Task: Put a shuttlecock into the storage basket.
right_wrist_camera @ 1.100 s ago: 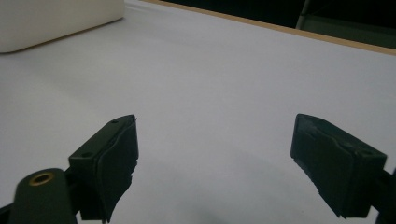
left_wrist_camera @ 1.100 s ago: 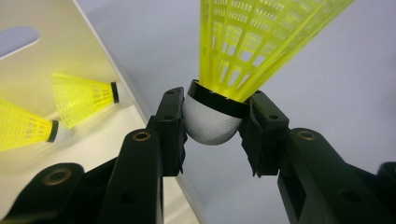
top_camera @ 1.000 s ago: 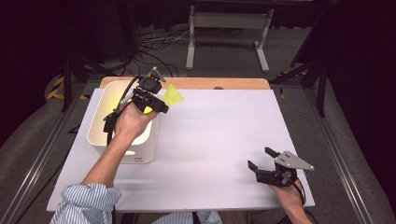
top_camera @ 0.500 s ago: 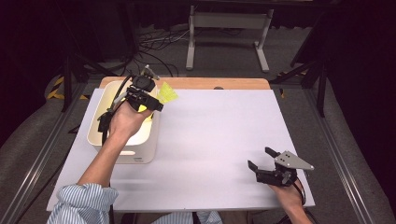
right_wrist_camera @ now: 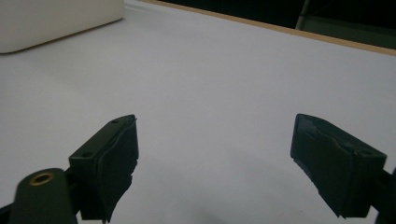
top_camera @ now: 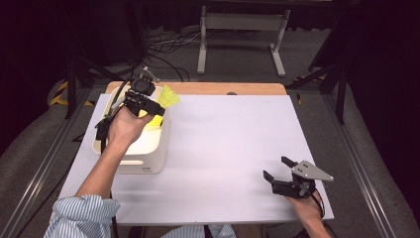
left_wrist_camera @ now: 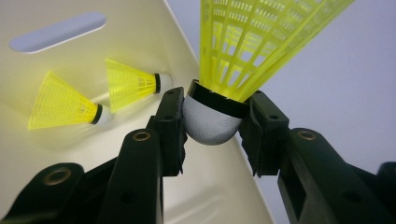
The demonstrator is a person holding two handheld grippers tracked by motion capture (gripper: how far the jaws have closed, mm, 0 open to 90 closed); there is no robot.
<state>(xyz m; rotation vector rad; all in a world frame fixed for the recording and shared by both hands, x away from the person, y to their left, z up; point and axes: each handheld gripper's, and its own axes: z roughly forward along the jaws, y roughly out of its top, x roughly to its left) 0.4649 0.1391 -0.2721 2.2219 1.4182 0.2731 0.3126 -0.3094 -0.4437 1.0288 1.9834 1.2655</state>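
Note:
A yellow shuttlecock (left_wrist_camera: 252,42) with a white cork is pinched by its cork between the jaws of my left gripper (left_wrist_camera: 212,128). In the high view that gripper (top_camera: 154,105) hovers over the right rim of a cream bin (top_camera: 148,163), the yellow skirt (top_camera: 168,96) sticking out to the right. Two more yellow shuttlecocks (left_wrist_camera: 133,84) (left_wrist_camera: 60,105) lie on the bin's floor. My right gripper (top_camera: 280,168) rests at the table's front right, jaws wide apart with nothing between them (right_wrist_camera: 215,158).
The white tabletop (top_camera: 233,134) stretches between the bin and the right gripper. A wooden strip (top_camera: 223,88) runs along the far edge. Cables and a metal stand (top_camera: 237,29) sit on the floor behind the table. The bin's corner (right_wrist_camera: 56,23) shows far left in the right gripper view.
My left gripper has carried the shuttlecock a little leftward, from beyond the bin's right side to over its rim. The right gripper has stayed where it was.

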